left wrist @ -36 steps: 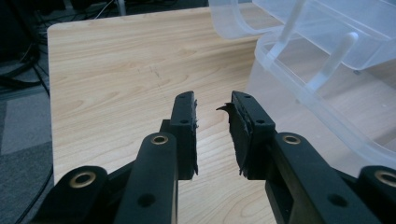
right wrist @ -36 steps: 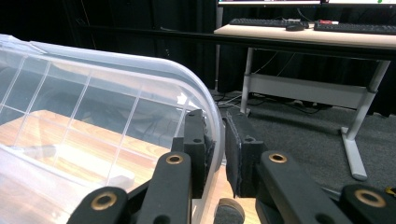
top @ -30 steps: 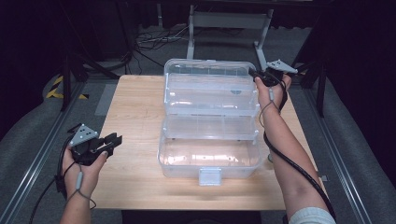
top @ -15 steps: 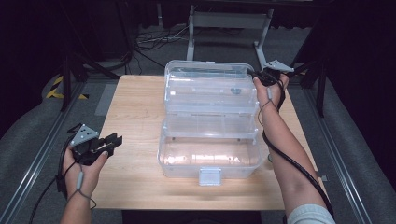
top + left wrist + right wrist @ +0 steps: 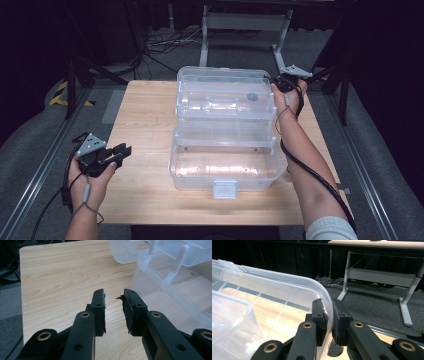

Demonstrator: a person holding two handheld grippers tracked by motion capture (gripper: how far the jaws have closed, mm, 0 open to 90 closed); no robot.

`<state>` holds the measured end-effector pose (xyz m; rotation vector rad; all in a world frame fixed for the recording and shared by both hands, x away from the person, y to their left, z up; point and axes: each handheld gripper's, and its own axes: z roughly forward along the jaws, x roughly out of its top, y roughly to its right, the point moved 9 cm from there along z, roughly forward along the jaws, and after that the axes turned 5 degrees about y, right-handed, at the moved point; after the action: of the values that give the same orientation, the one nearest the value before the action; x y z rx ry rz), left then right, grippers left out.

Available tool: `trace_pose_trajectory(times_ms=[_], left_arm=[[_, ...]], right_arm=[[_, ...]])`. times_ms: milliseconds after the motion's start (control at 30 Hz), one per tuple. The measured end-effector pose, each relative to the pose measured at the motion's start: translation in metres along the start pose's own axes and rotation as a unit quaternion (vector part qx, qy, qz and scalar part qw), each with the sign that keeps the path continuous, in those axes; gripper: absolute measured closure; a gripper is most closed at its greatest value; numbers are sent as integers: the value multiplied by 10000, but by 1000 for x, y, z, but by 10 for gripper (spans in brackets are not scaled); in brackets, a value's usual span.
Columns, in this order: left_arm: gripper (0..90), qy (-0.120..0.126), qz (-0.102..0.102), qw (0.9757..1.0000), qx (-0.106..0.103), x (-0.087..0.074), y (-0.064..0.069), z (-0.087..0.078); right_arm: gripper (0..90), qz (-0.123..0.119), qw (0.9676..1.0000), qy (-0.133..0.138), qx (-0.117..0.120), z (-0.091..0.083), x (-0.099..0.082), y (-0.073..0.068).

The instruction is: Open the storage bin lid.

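At the left of the high view, the left gripper [image 5: 117,152] rests in the person's left hand [image 5: 90,177] over the near left part of the wooden table [image 5: 145,120]; its jaws stand a narrow way apart with nothing between them, and in the left gripper view the left gripper [image 5: 113,298] points across bare wood toward the clear plastic box [image 5: 175,277], well short of it. In the middle of the table stands the clear plastic box [image 5: 225,130], opened out in tiers; its deep bottom part [image 5: 225,167] sits nearest the person with a small latch [image 5: 224,189] at the front, a tray [image 5: 225,107] rises behind it, and the lid [image 5: 220,75] lies farthest away. At the right, the person's right forearm [image 5: 305,160] reaches along the box's right side, and the right gripper [image 5: 277,86] meets the far right corner of the lid; in the right gripper view the right gripper [image 5: 329,312] has its jaws narrowly set on either side of the lid's rim [image 5: 322,290], the pads pressing the thin plastic wall; beyond it lies grey floor [image 5: 374,307] and a table frame [image 5: 382,275].
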<state>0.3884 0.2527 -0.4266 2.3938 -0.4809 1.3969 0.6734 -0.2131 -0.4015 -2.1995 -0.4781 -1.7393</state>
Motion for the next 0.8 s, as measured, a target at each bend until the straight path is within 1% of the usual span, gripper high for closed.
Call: trace_pose_trajectory(times_ms=[433,800], left_arm=[[716,-46,6,10000,-34,-2,0,2],[714,-24,3,10000,-61,-1,0,0]], right_arm=[[819,170,9997,-169,26,8,-11,3],[818,320,9990,-300,35,14,-20,5]])
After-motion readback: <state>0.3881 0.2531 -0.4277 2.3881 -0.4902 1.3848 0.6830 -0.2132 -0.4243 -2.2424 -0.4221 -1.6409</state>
